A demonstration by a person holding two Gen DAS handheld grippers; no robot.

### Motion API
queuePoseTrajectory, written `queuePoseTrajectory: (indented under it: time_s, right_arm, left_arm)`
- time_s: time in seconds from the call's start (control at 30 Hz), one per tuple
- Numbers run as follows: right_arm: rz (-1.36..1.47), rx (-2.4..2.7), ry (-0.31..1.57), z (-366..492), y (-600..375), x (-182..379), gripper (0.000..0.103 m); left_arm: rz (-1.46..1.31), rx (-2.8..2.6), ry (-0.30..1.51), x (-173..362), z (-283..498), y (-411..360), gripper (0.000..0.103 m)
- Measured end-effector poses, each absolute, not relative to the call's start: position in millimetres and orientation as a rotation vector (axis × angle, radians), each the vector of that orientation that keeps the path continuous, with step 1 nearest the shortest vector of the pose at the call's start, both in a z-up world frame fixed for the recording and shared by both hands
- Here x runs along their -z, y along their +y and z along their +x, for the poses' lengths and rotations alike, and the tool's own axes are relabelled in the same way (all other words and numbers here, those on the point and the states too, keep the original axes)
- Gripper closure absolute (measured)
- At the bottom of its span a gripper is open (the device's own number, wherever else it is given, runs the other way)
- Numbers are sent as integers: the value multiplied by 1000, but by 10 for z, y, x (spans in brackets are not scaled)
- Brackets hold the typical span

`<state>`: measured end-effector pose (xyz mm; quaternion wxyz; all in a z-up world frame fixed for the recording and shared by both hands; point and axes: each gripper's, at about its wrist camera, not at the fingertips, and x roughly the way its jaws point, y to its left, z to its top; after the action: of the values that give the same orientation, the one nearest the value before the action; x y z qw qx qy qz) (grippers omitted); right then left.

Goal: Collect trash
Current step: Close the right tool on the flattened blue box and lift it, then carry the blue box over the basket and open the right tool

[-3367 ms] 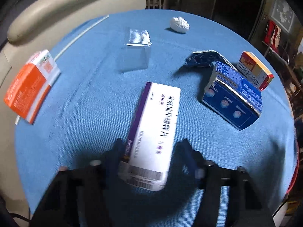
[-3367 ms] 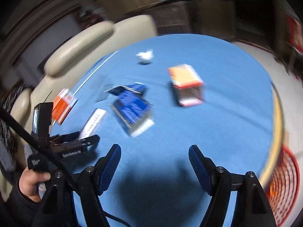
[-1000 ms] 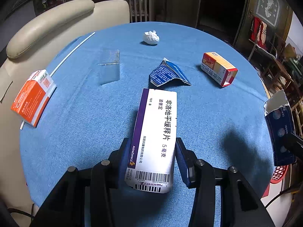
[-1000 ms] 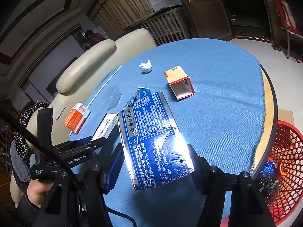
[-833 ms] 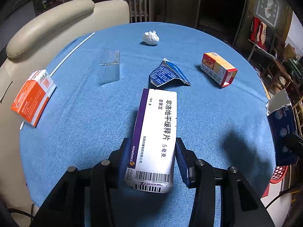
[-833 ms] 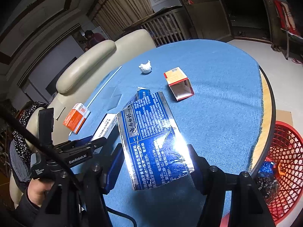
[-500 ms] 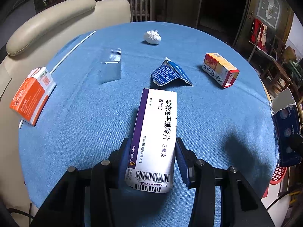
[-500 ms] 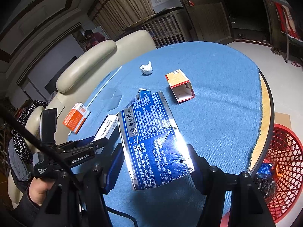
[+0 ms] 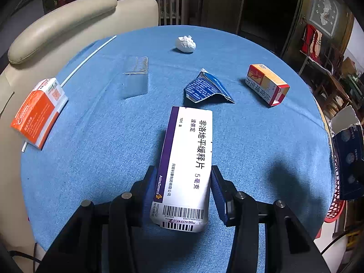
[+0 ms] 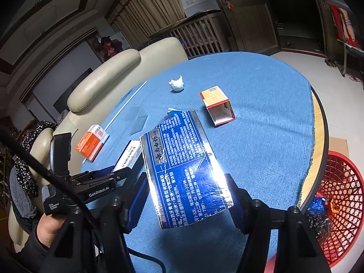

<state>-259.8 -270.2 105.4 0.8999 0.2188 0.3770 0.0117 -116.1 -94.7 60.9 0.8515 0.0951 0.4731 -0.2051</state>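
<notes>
My left gripper (image 9: 183, 182) is shut on a long white and purple medicine box (image 9: 186, 159), held above the blue tablecloth (image 9: 102, 147). My right gripper (image 10: 184, 195) is shut on a torn glossy blue carton (image 10: 184, 166), raised near the table's right edge; the carton also shows in the left wrist view (image 9: 348, 159). A red mesh basket (image 10: 336, 195) with some wrappers inside stands on the floor to the right, below the table rim. The left gripper (image 10: 118, 173) with the white box (image 10: 129, 155) shows in the right wrist view, held by a hand.
On the cloth lie a crumpled white paper (image 9: 186, 43), a torn blue flap (image 9: 204, 88), an open orange and red box (image 9: 267, 84), an orange and white box (image 9: 37, 113), a clear plastic piece (image 9: 136, 77) and a thin white stick (image 9: 88, 56). A cream chair (image 9: 63, 22) stands behind.
Since the earliest frames each gripper has closed on its box and lifted it off the cloth. Over the last second both are nearly still; the blue carton drifted slightly right.
</notes>
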Motion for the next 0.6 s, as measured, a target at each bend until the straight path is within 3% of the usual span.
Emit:
queuePoseTrajectory:
  time_s: [0.6]
  right_arm:
    - [492,21,748,-2774,-2888,-1075,36]
  left_arm:
    - [224,433,994,-623,-1217,-1014,55]
